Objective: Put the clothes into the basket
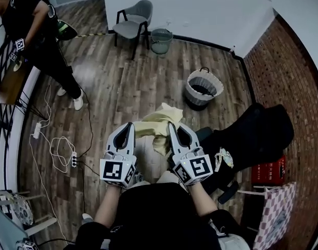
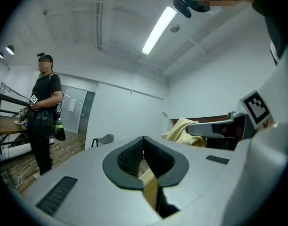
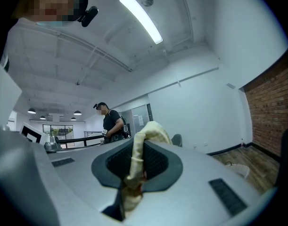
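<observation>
A pale yellow cloth (image 1: 157, 125) hangs bunched between my two grippers, above the wooden floor. In the head view my left gripper (image 1: 129, 125) pinches its left side and my right gripper (image 1: 171, 125) its right side. The left gripper view shows those jaws (image 2: 144, 144) shut with a strip of yellow cloth (image 2: 149, 181) caught low between them. My right gripper (image 3: 138, 147) is likewise shut on the cloth (image 3: 144, 134), a fold of which stands up over its tips. The white woven basket (image 1: 203, 88), dark inside, stands on the floor ahead and to the right.
A grey chair (image 1: 132, 23) and a grey bin (image 1: 161, 40) stand by the far wall. A person in black (image 1: 40, 33) stands at the far left beside a railing. Dark bags (image 1: 255, 135) and a red box (image 1: 268, 172) lie by the brick wall on the right. Cables (image 1: 60, 152) trail on the floor at left.
</observation>
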